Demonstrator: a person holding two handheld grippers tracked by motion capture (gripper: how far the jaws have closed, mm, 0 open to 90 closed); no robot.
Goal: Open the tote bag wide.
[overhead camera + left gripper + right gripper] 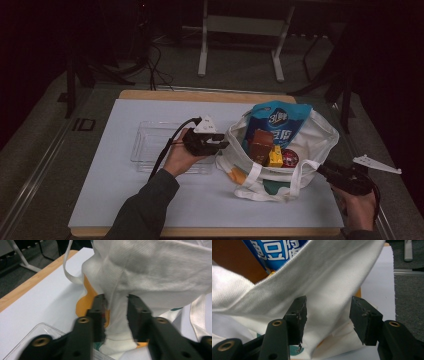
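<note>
A white cloth tote bag [320, 132] stands open on the white table top. It holds a blue snack packet [280, 117], a brown box [261, 142], a small yellow pack [275, 156] and a round red item [290, 158]. My left gripper [222, 142] is at the bag's left rim. In the left gripper view a fold of the bag [150, 272] stands between its parted jaws [116, 298], loosely. My right gripper [320, 167] is at the bag's near right corner, by a handle strap. Its jaws [328, 301] stand wide apart with the bag's cloth [329, 277] slack between them.
A clear plastic tray [150, 142] lies left of the bag, under my left hand; its corner [37, 332] is below the left jaws. The table's wooden far edge [200, 95] runs behind. Beyond it are metal stand legs [202, 50] and cables on a dark floor.
</note>
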